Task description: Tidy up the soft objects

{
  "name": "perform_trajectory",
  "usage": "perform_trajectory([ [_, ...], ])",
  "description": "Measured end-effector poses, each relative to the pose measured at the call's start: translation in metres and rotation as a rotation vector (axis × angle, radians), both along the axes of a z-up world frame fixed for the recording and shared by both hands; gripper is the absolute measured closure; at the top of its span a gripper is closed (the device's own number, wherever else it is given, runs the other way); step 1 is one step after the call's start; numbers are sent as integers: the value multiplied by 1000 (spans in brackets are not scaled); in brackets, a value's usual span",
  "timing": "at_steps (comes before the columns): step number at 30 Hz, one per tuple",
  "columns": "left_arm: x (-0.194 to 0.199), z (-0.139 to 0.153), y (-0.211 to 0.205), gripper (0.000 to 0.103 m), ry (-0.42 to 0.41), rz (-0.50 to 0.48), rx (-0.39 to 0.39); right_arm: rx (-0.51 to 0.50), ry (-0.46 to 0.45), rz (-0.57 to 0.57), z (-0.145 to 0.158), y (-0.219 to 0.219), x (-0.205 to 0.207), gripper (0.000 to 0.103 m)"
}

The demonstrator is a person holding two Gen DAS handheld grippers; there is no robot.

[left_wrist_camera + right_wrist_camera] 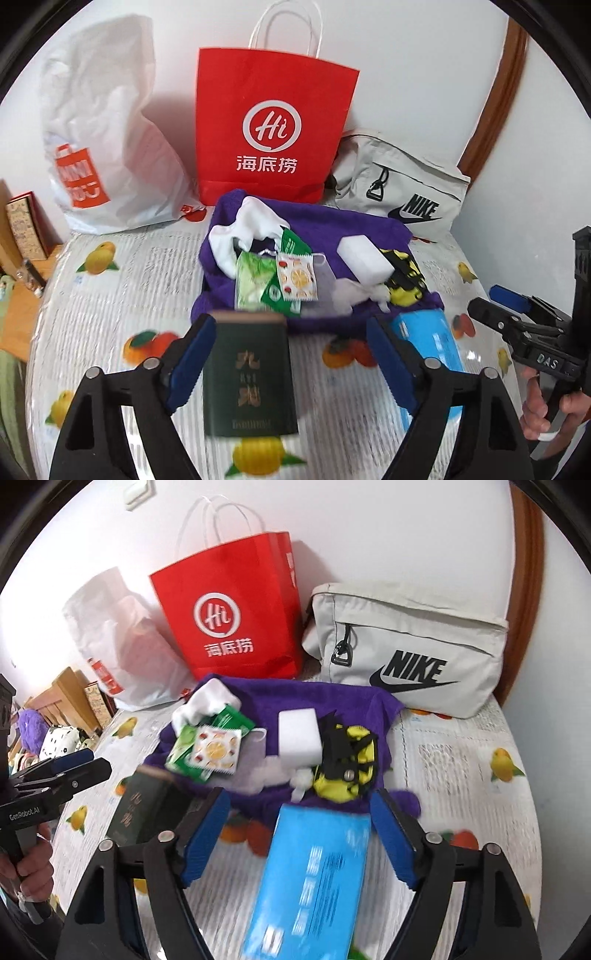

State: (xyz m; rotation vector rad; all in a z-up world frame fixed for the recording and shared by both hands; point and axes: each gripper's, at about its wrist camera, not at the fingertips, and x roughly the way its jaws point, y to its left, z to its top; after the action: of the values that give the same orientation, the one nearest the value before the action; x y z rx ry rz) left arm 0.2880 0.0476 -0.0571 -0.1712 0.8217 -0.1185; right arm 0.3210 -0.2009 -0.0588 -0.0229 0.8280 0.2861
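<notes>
While both my jaws stand wide, a dark green box (251, 373) lies between the left pair, a blue packet (314, 882) between the right.

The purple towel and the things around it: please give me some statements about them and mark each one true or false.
1. A white sponge block lies on the purple towel. True.
2. The red paper bag lies flat. False: it stands upright against the wall.
3. The left gripper grips the dark green box. False: its jaws stand open, clear of the box.
4. The blue pack lies between the open jaws of the right gripper. True.
</notes>
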Motion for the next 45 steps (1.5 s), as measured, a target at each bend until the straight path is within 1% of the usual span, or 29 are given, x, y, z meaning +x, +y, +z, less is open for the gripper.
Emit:
perform_trajectory([
  [3,-25,5,-3,17,-6,11,-4,-8,-11,-6,6,-2,-27,16],
  [6,-56,10,-8,13,-23,11,9,-11,-51,-26,12,-5,-59,11],
  [8,-73,13,-12,6,-41,10,15,-6,-61,-29,14,-7,-75,10],
  [11,-102,17,-19,0,-67,32,37,9,-65,-33,15,-10,-106,8],
  [12,-111,18,-21,0,-70,39,45,13,-59,-32,15,-10,-112,6],
  [15,-136,16,-30,0,-60,50,82,47,-49,-33,13,-15,-138,6],
  [18,-164,15,-41,0,-67,35,108,25,-74,-61,11,-19,-168,6],
  [23,-200,16,-44,0,-80,33,96,9,-96,-57,9,-22,-206,6],
  [28,-221,22,-47,0,-94,51,110,10,-109,-65,13,-27,-231,6],
  [32,-230,29,-50,0,-113,54,123,12,-119,-70,17,-30,-242,6],
  [36,-236,33,-52,0,-130,54,126,-9,-130,-76,18,-30,-248,6],
  [45,-243,33,-46,0,-128,75,129,-11,-144,-66,21,-30,-256,6],
])
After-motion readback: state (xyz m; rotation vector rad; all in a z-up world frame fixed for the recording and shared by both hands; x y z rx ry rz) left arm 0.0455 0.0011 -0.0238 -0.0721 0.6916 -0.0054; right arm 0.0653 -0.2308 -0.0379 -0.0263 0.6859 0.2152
